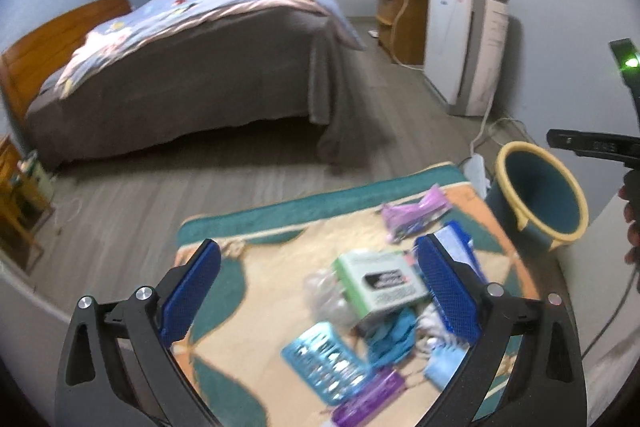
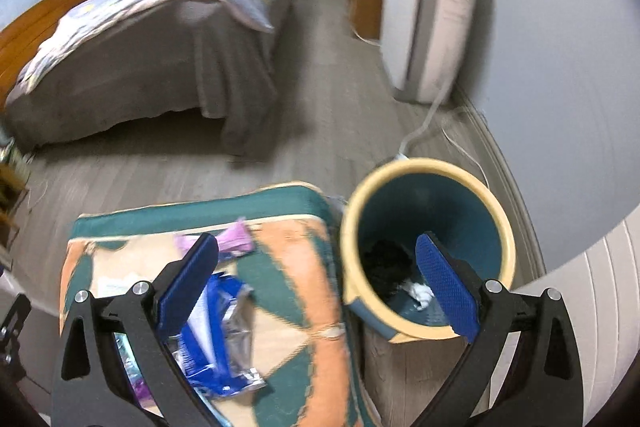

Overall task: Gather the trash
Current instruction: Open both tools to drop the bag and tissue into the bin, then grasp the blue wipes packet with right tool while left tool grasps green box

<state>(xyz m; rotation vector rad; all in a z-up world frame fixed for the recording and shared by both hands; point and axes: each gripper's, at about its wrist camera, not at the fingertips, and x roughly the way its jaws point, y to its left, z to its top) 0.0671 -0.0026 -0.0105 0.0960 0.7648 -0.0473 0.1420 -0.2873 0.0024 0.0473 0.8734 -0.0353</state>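
- The patterned mat (image 1: pixel 280 227), in teal, orange and cream, is serving as the landmark; it is lying on grey wood-look flooring, and its far edge is giving way to an open stretch of floor that runs to the bed (image 1: pixel 192 67).
- The left gripper (image 1: pixel 320 291) is hovering over the mat with its blue textured pads spread wide and gripping nothing.
- Between those pads, a loose pile of trash is sitting on the mat's near right part: a green-and-white box (image 1: pixel 380 281), a turquoise packet (image 1: pixel 324 359), a purple packet (image 1: pixel 368 403) and crumpled clear plastic (image 1: pixel 324 291).
- A purple wrapper (image 1: pixel 416 215) is lying apart from the pile, toward the mat's far right corner.
- The round bin (image 2: pixel 428 247), teal with a cream rim, is standing just off the mat's right edge, close to the wall; dark material and a white crumpled scrap (image 2: pixel 420 293) are resting inside it.
- The right gripper (image 2: pixel 318 287) is also released and gripping nothing, straddling the mat's right edge, with one pad over the mat and the other over the bin's mouth.
- A blue-and-silver foil wrapper (image 2: pixel 224 339) is lying on the mat below the right gripper's left pad.
- A white appliance (image 1: pixel 464 43) is standing beyond the bin, along the wall.
- Motion blur is softening the trash, so any printing on it is unreadable, and the mat's near edge is being cut off by the gripper frames.
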